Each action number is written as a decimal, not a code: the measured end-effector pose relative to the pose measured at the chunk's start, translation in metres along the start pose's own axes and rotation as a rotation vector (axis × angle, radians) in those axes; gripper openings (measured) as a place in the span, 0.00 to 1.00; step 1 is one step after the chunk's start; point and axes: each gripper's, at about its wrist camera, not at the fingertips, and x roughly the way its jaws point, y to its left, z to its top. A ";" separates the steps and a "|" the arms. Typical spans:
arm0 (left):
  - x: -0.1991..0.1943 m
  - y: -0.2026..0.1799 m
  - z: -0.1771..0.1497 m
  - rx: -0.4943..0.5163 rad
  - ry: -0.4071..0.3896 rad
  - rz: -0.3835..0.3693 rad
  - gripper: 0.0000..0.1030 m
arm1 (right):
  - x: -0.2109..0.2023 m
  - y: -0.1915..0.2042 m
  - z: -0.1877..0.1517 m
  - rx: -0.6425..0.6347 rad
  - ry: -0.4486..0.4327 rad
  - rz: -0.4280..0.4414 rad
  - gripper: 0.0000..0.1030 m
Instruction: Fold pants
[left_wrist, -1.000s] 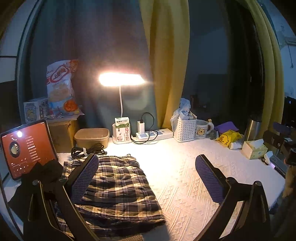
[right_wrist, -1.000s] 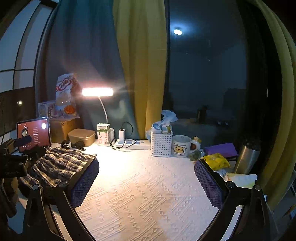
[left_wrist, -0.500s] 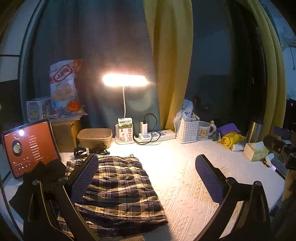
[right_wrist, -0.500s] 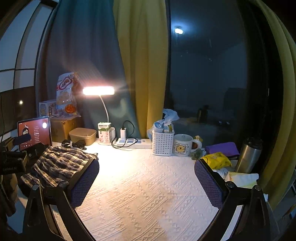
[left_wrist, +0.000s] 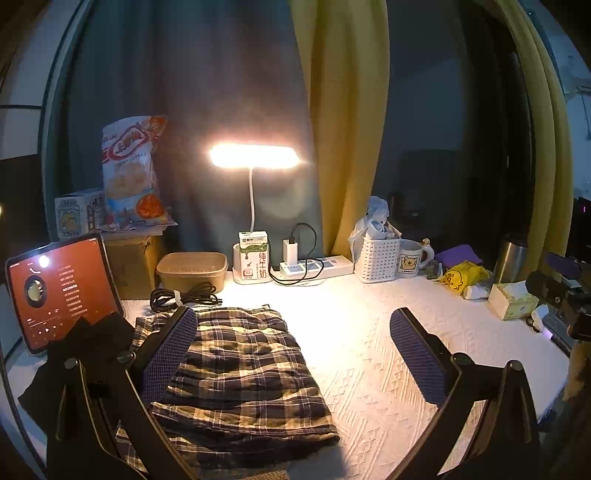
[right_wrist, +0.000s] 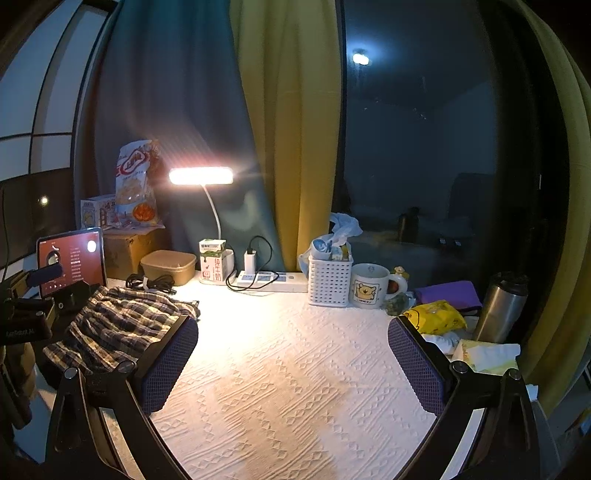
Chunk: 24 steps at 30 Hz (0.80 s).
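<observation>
Plaid pants (left_wrist: 240, 373) lie folded into a thick rectangle on the left side of the white textured table cover (left_wrist: 369, 350). My left gripper (left_wrist: 291, 354) hovers open above their right edge, with nothing between its fingers. In the right wrist view the same pants (right_wrist: 118, 325) sit at the left, and my right gripper (right_wrist: 291, 365) hangs open over bare cover to their right. The left gripper's body (right_wrist: 26, 321) shows at the left edge of the right wrist view, and the right gripper's body (left_wrist: 561, 291) at the right edge of the left wrist view.
A lit tablet (left_wrist: 59, 291) and a dark cloth (left_wrist: 85, 354) stand left of the pants. Along the back are a coiled cable (left_wrist: 184, 295), tub (left_wrist: 192, 269), milk carton (left_wrist: 253, 256), lamp (left_wrist: 253, 157), power strip (left_wrist: 314, 266), white basket (left_wrist: 378, 254), mug (left_wrist: 412, 258). A steel flask (right_wrist: 502, 306) and tissues (right_wrist: 487, 354) stand right.
Both grippers have drawn slightly back and up from the table, so the scene sits a little lower and farther off. The pants have not moved.
</observation>
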 end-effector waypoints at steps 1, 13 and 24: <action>0.000 0.000 0.000 0.000 0.000 0.000 1.00 | 0.000 0.001 0.000 -0.001 0.000 -0.001 1.00; 0.000 0.003 -0.001 -0.014 0.006 0.004 1.00 | 0.000 0.003 -0.001 0.002 0.001 -0.002 1.00; -0.002 -0.001 0.000 -0.006 0.003 0.001 1.00 | 0.000 0.005 -0.004 0.005 0.011 0.012 1.00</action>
